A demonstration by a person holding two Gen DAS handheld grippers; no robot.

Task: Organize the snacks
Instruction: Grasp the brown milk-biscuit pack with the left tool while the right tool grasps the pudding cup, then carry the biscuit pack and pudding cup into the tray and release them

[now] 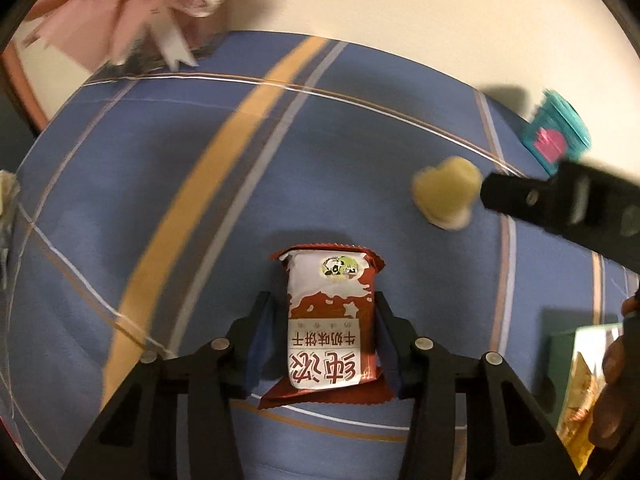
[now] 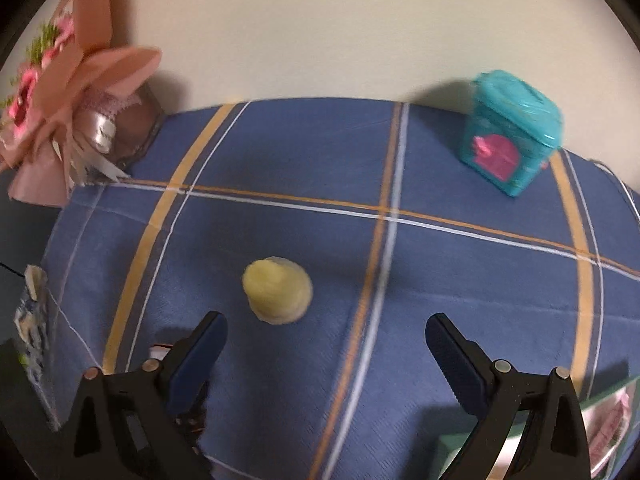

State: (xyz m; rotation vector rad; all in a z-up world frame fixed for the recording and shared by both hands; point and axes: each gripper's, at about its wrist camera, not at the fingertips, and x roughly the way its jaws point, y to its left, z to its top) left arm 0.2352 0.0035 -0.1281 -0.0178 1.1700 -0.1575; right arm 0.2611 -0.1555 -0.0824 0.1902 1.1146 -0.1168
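Note:
My left gripper (image 1: 325,314) is shut on a red and white biscuit packet (image 1: 330,320) and holds it above the blue plaid tablecloth (image 1: 160,200). A pale yellow wrapped snack (image 1: 446,192) lies on the cloth to the right; it also shows in the right wrist view (image 2: 278,290). My right gripper (image 2: 326,334) is open and empty, just short of the yellow snack, which sits nearer its left finger (image 2: 208,336). The right gripper's black body (image 1: 560,208) shows in the left wrist view beside the snack.
A teal tin with a pink door (image 2: 514,132) stands at the back right, also in the left wrist view (image 1: 556,132). A pink flower bouquet (image 2: 68,92) lies at the back left. A green box with packets (image 1: 576,380) stands at the right front edge. A wall rises behind.

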